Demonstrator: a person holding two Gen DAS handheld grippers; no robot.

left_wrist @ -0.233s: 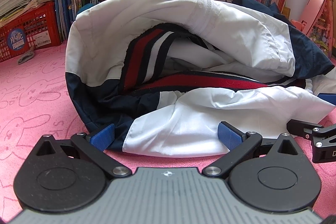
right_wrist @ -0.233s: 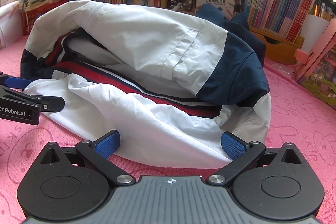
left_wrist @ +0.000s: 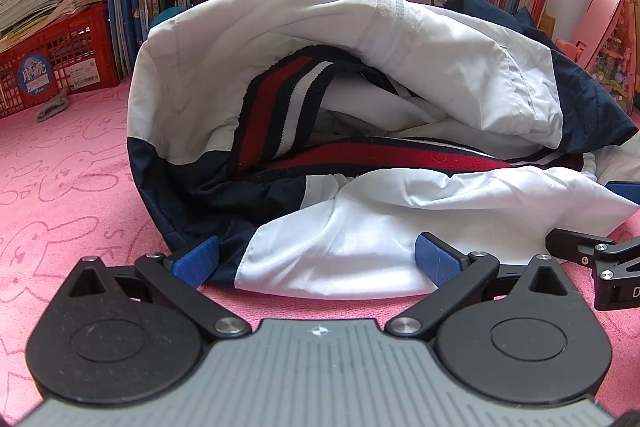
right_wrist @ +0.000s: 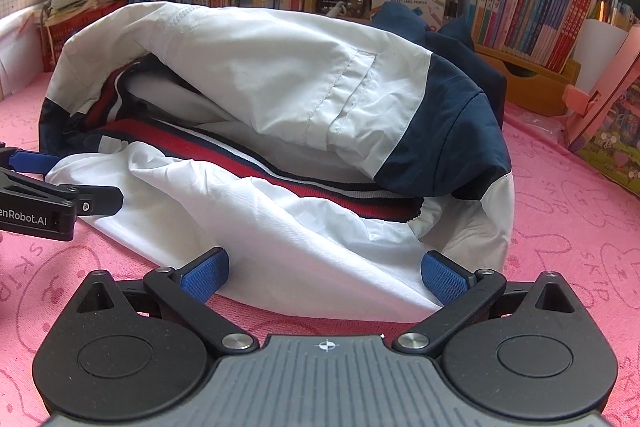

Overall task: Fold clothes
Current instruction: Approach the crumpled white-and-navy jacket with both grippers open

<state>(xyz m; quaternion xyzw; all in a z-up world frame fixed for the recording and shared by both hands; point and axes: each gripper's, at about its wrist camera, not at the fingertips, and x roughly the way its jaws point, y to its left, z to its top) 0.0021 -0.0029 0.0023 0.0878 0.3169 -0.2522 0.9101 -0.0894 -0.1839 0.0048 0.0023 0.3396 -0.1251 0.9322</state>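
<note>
Low over the pink cloth (left_wrist: 60,187), left gripper (left_wrist: 316,261) and right gripper (right_wrist: 324,277) — both wide open, empty — face the jacket (left_wrist: 360,75).

Jacket (left_wrist: 460,67): white and navy panels, with ribbed trim striped red, navy and white at 9 o'clock of its opening. Worktop cover (left_wrist: 60,195): pink, printed with outlined rabbits and letters. Left gripper (left_wrist: 316,261) and right gripper (right_wrist: 324,277): black bodies, grey ribbed centre — blue textured pads. Crate (left_wrist: 48,67) at 10 o'clock: red.
</note>
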